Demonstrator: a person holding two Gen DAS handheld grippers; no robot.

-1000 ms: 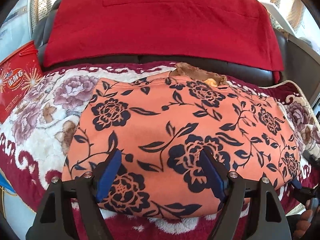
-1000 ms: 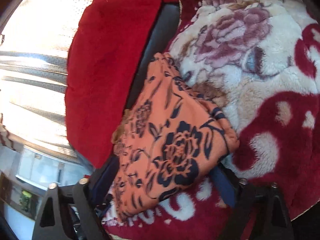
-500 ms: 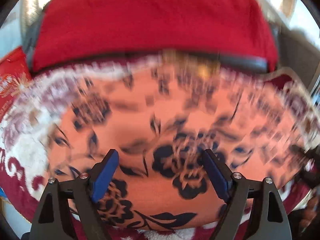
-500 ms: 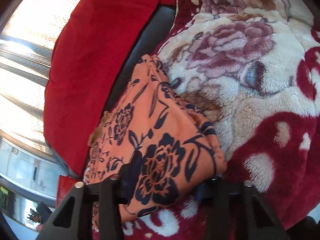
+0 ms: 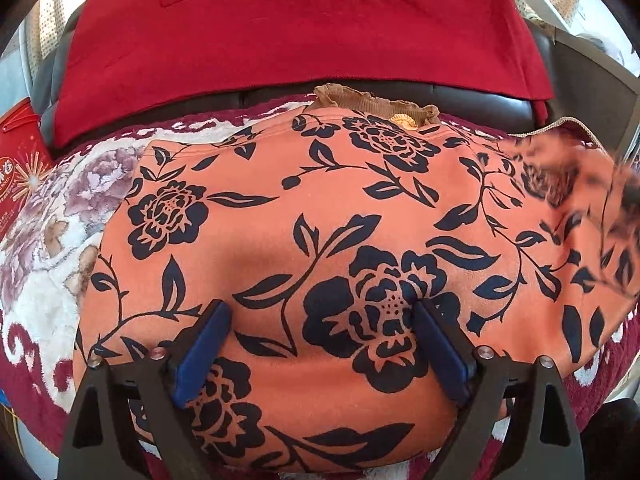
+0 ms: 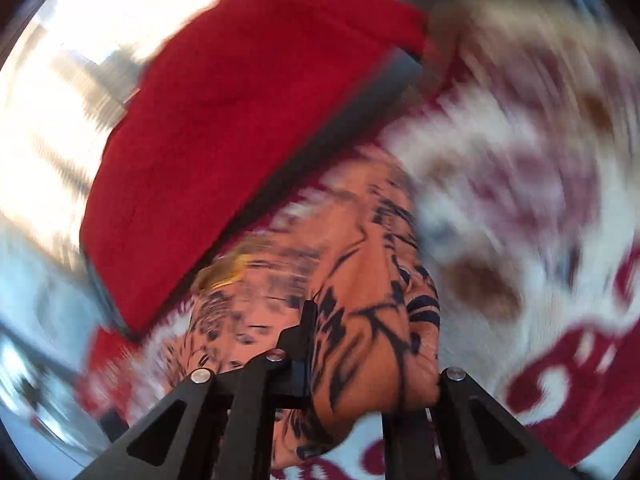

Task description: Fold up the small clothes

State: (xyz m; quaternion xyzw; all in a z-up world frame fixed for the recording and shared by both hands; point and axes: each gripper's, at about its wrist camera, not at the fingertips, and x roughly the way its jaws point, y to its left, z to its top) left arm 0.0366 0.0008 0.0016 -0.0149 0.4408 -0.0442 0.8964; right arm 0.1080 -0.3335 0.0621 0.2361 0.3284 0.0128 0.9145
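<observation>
An orange garment with dark blue flowers lies folded on a plush floral blanket. A brown frilled collar shows at its far edge. My left gripper is open, its blue pads resting on the garment's near part, wide apart. My right gripper is shut on the garment's right end, bunched between its fingers; this view is blurred. In the left wrist view that right end is lifted and blurred.
A red cloth covers the dark sofa backrest behind the garment. A red printed box stands at the left. The blanket spreads to the right of the garment.
My right gripper closed on the garment's right end and is lifting and swinging it. My left gripper stayed open on the garment, shifting slightly.
</observation>
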